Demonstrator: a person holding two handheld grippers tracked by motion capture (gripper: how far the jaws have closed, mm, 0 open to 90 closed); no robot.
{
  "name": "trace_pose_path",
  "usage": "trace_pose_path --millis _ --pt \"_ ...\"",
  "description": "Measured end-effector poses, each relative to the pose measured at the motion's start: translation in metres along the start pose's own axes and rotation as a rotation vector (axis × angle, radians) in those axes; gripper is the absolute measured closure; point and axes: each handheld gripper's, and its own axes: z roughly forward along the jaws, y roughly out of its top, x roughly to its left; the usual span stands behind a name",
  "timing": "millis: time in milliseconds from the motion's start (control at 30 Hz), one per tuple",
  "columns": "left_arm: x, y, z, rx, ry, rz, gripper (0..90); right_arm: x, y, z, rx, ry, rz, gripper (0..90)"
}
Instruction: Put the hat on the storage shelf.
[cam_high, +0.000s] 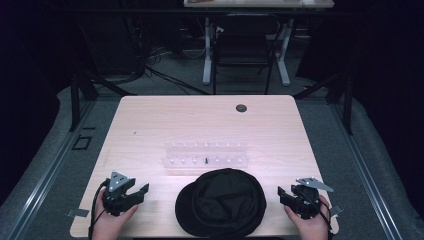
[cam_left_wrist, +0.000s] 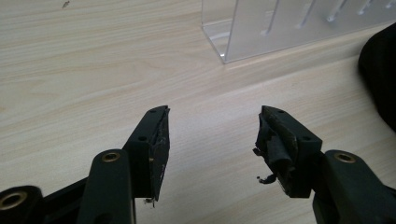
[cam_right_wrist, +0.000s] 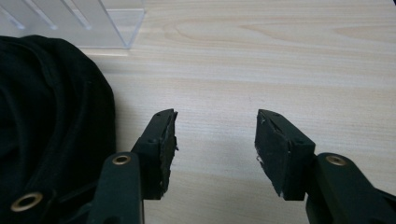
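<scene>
- A light wood-grain table (cam_high: 150, 125) is carrying all the work items; grey floor is surrounding it, and a dark chair (cam_high: 243, 47) is standing beyond its far edge.
- A round dark grommet hole (cam_high: 241, 108) is sitting in the tabletop on the far side of the black hat, near the far edge.
- The black hat (cam_high: 222, 202) is lying flat at the near edge of the table, midway between the two grippers and touching neither.
- A clear acrylic rack (cam_high: 206, 154) is standing just beyond the hat, its near row almost meeting the hat's crown.
- The rack is holding rows of small pale pegs; one dark item (cam_high: 205, 160) is standing in the near row, possibly a screw or pin, but it is too small to identify.
- The left gripper (cam_high: 136, 191) is resting on the table to the left of the hat, held by the left hand (cam_high: 111, 222); its jaws are standing released, with bare wood between them.
- The right gripper (cam_high: 285, 195) is resting to the right of the hat, held by the right hand (cam_high: 310, 225); its jaws are likewise spread apart and grasping nothing.
- In the left gripper view, the rack's corner (cam_left_wrist: 224, 58) is showing ahead of the jaws and the hat's edge (cam_left_wrist: 380, 79) is entering at the right.
- In the right gripper view, the hat's fabric (cam_right_wrist: 51, 116) is lying just beside the left-hand jaw.
- Open tabletop is remaining on both sides of the hat and beyond the rack toward the far edge.
</scene>
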Motion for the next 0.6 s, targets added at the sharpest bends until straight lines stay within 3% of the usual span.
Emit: trace_pose_path --millis 33,133,200,333,500,600 --pt "0.000 0.000 0.000 0.000 0.000 0.000 44.4 0.000 0.000 0.000 0.000 0.000 0.000 47.3" --pt "0.005 0.000 -0.002 -0.011 -0.015 -0.049 45.4 -0.002 0.001 -0.003 -0.019 0.009 0.000 49.3" --pt "0.007 0.000 -0.002 -0.014 -0.011 -0.054 45.4 -0.002 0.002 -0.003 -0.016 0.008 0.003 49.0" --pt "0.007 0.001 -0.004 -0.019 -0.001 -0.039 44.8 -0.001 0.002 0.001 0.015 -0.005 -0.009 48.3" --pt "0.003 0.004 -0.008 -0.017 -0.006 -0.019 44.7 0.006 0.006 0.001 0.062 0.017 -0.025 50.2" --pt "0.001 0.005 -0.011 -0.047 0.009 -0.021 46.6 0.010 0.012 0.000 0.093 0.054 -0.042 54.2"
